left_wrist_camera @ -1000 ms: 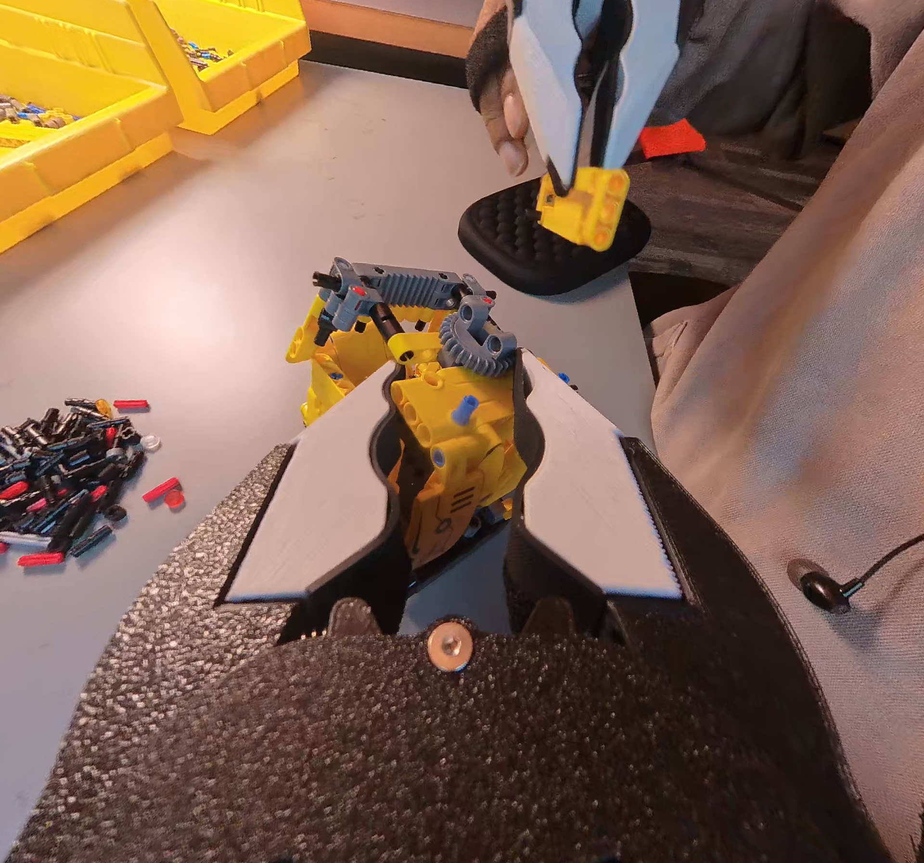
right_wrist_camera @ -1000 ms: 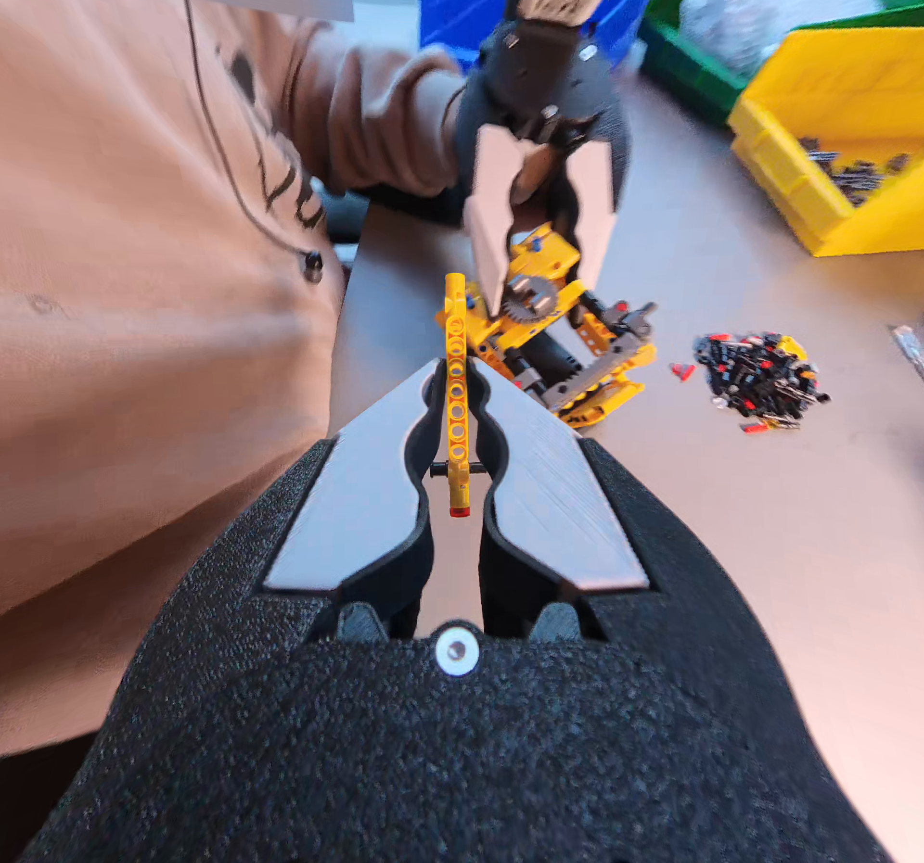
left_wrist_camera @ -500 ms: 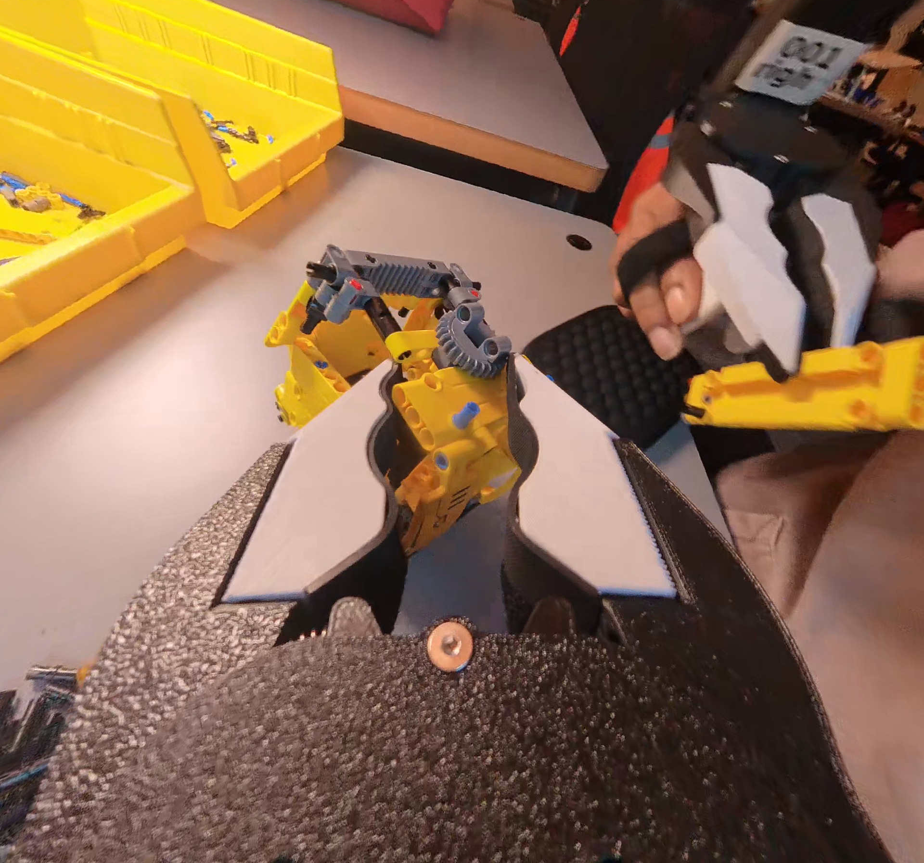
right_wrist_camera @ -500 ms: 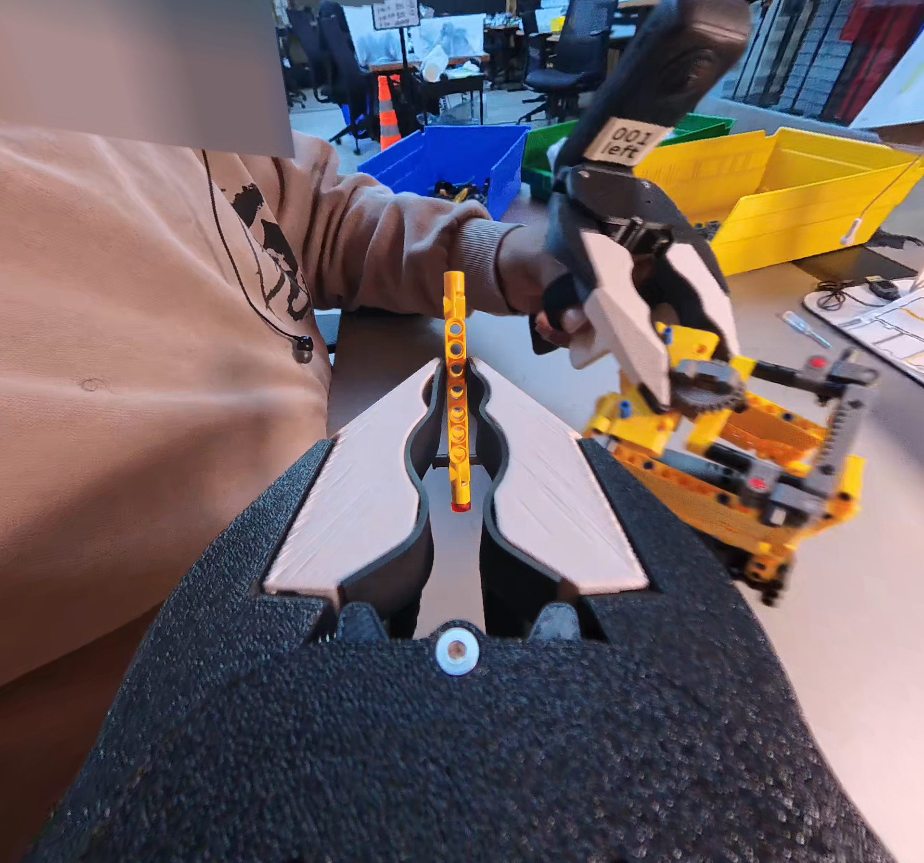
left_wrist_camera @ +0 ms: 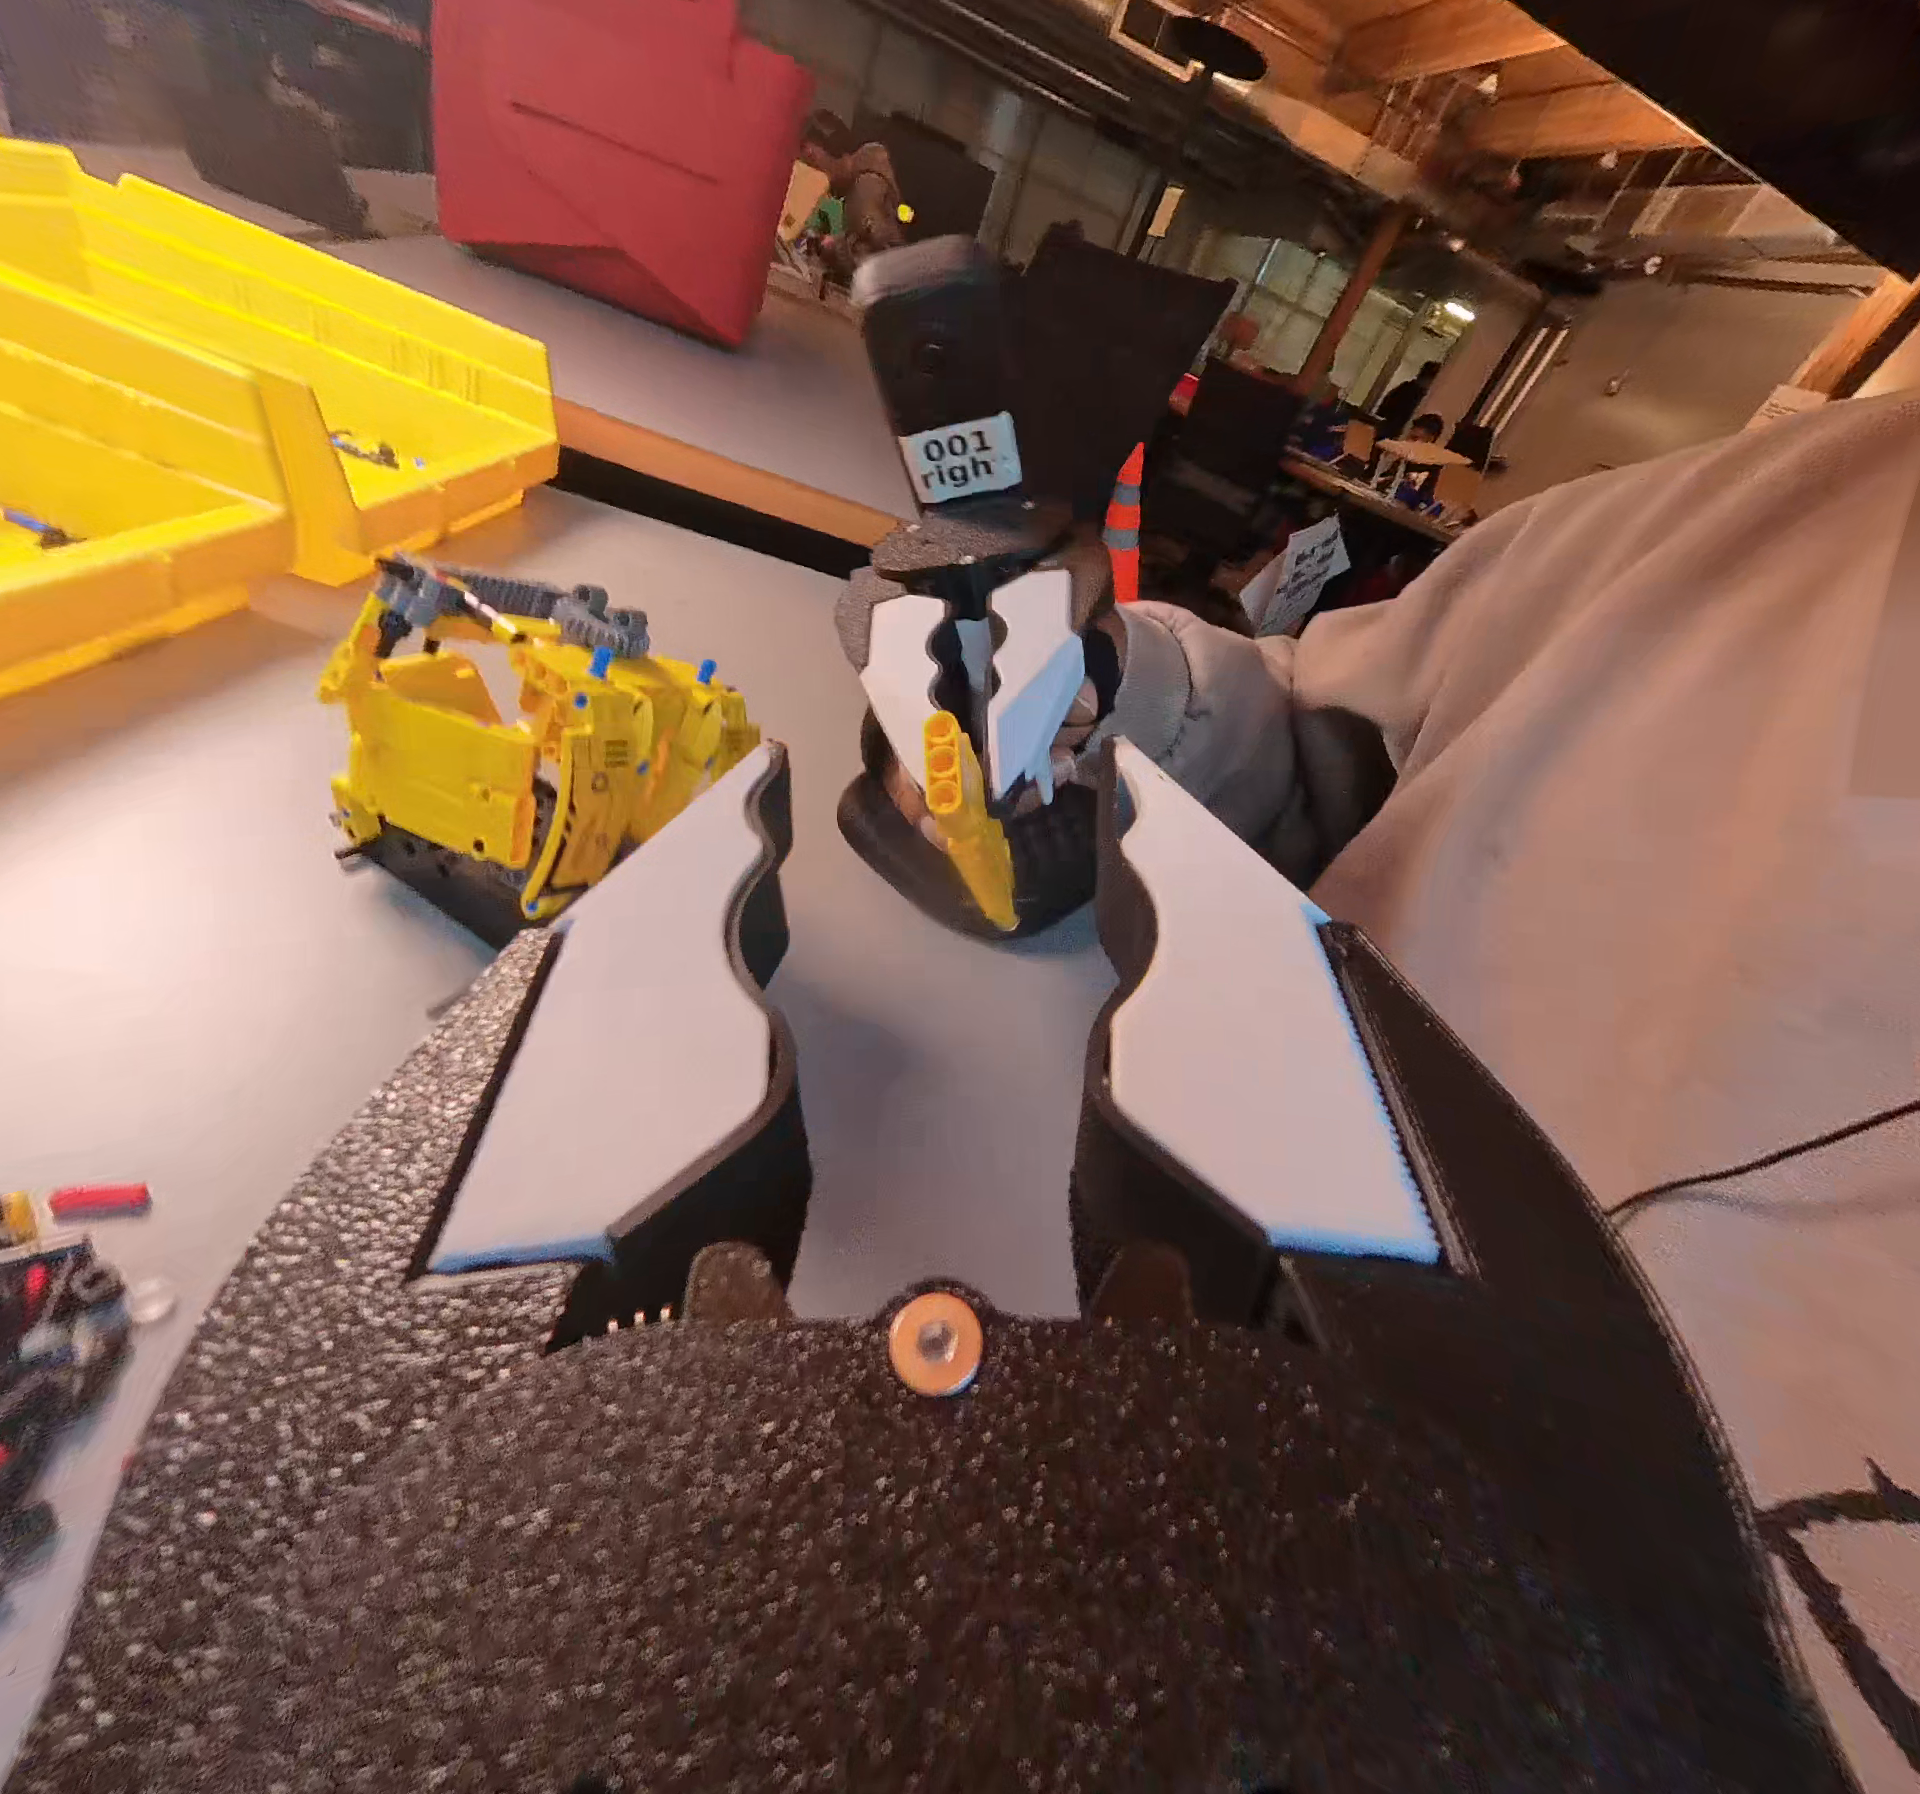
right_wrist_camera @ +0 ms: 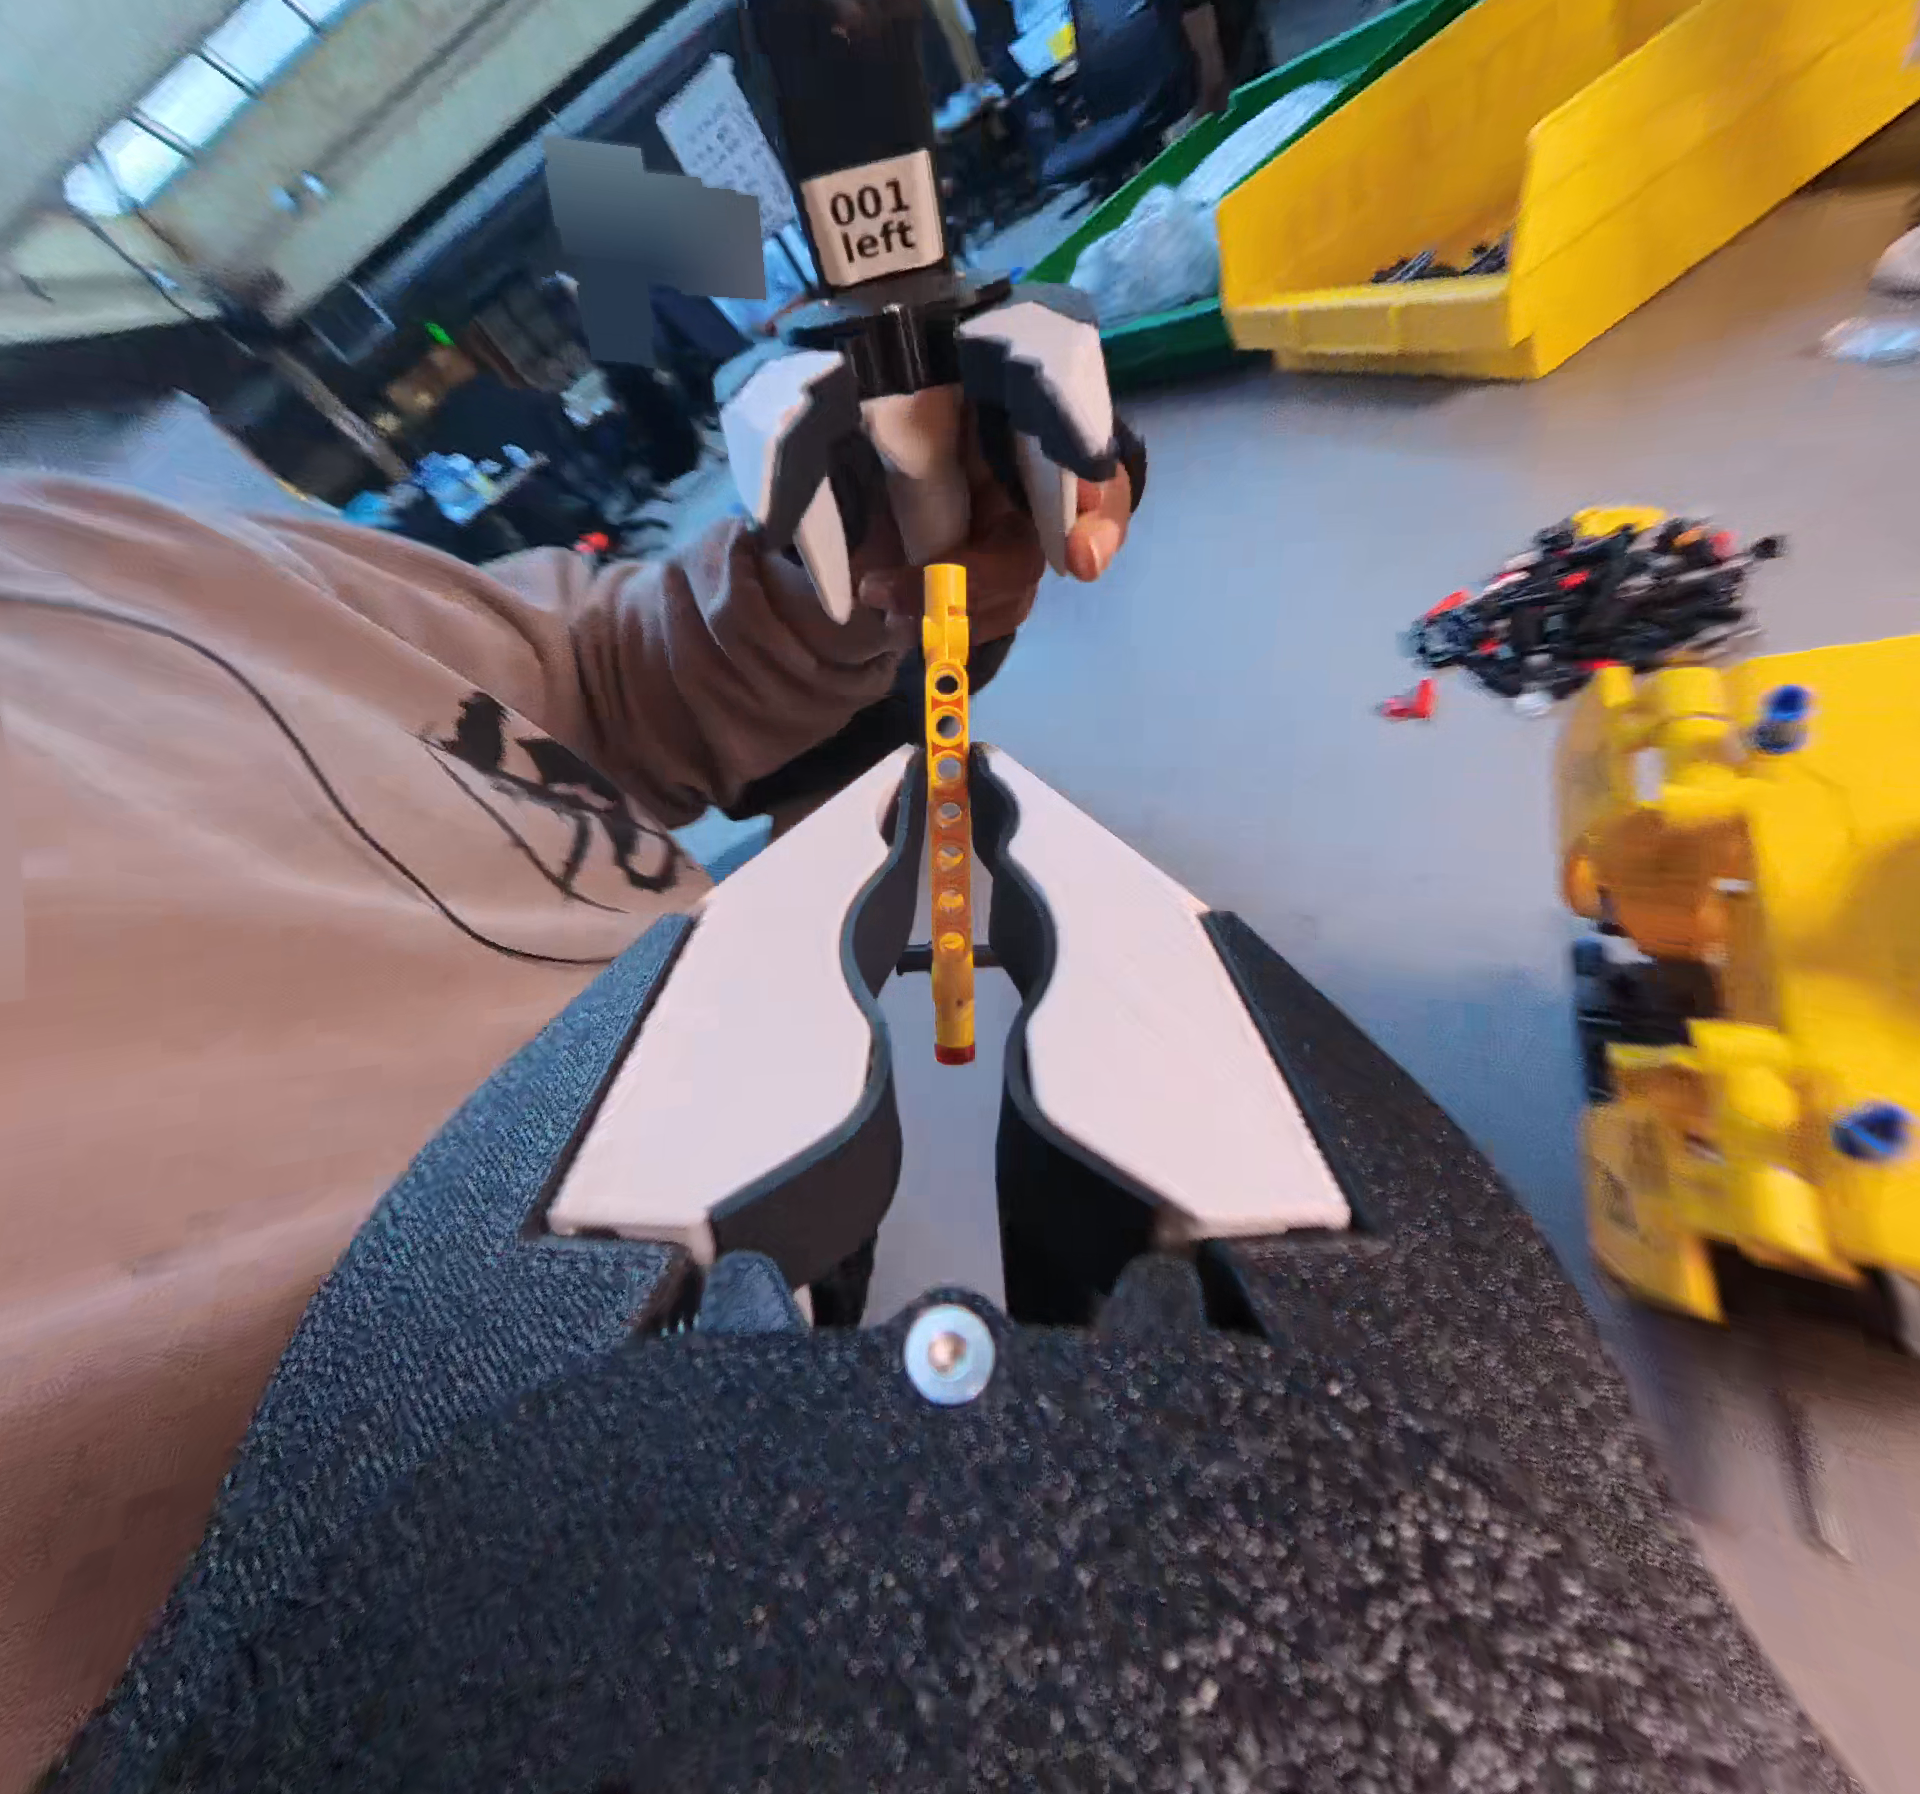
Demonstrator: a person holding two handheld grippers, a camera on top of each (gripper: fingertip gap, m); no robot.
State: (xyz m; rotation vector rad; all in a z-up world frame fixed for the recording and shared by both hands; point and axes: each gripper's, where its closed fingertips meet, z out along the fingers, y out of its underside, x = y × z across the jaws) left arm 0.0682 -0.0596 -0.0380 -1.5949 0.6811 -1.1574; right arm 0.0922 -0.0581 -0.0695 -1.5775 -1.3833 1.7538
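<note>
Grey table (left_wrist_camera: 156,913) with yellow bins (left_wrist_camera: 260,456) along its far left edge, some holding small parts. A red panel (left_wrist_camera: 603,103) stands behind them. A pile of small black and red parts (right_wrist_camera: 1590,601) lies on the table. A black dimpled pad (left_wrist_camera: 1055,861) sits near the table's edge. A green bin (right_wrist_camera: 1174,331) sits beside the yellow ones, and an orange cone (left_wrist_camera: 1127,518) stands farther back.

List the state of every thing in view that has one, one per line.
Left gripper: open, empty.
Right gripper: shut on the long yellow perforated plastic beam.
Yellow brick-built vehicle model: standing free on the grey table.
Yellow plastic bins: open-topped, few small parts inside.
</note>
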